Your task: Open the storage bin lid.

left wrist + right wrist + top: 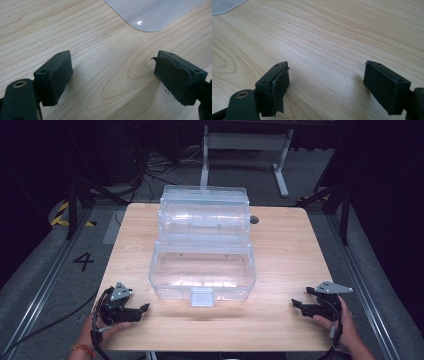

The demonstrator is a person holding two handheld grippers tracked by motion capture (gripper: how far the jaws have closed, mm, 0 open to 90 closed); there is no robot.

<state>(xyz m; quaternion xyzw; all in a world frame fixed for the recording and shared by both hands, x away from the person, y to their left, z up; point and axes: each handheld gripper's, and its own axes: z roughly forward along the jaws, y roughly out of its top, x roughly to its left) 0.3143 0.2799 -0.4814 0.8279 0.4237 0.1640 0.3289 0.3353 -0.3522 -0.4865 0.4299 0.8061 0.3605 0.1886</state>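
We hold a gripper in each hand at the near edge of the wooden table (pixel 285 255); the left gripper (pixel 142 309) sits at the near left corner, low over the wood, and the right gripper (pixel 298 304) sits at the near right corner, likewise low; both point inward, toward the middle of the table. Between them, and well apart from each, stands the clear plastic box (pixel 202 272), open, its tiered trays stepped up and back toward the far edge; its lower tub lies nearest to us, with a small latch tab (pixel 202 296) at the middle of its front wall.

In the left gripper view our jaws stand wide apart with bare wood between them; nothing is clamped; the pad on the right-hand jaw (pixel 172 77) looks frayed at its edge; a rounded corner of the box (pixel 150 12) shows at the top, ahead of the jaws and clear of them.

In the right gripper view our jaws also stand wide apart over bare wood, holding nothing; the pad on the left-hand jaw (pixel 279 85) peels a little at its lower corner; a pale corner of the box (pixel 224 6) shows at the top left, well away from the jaws.
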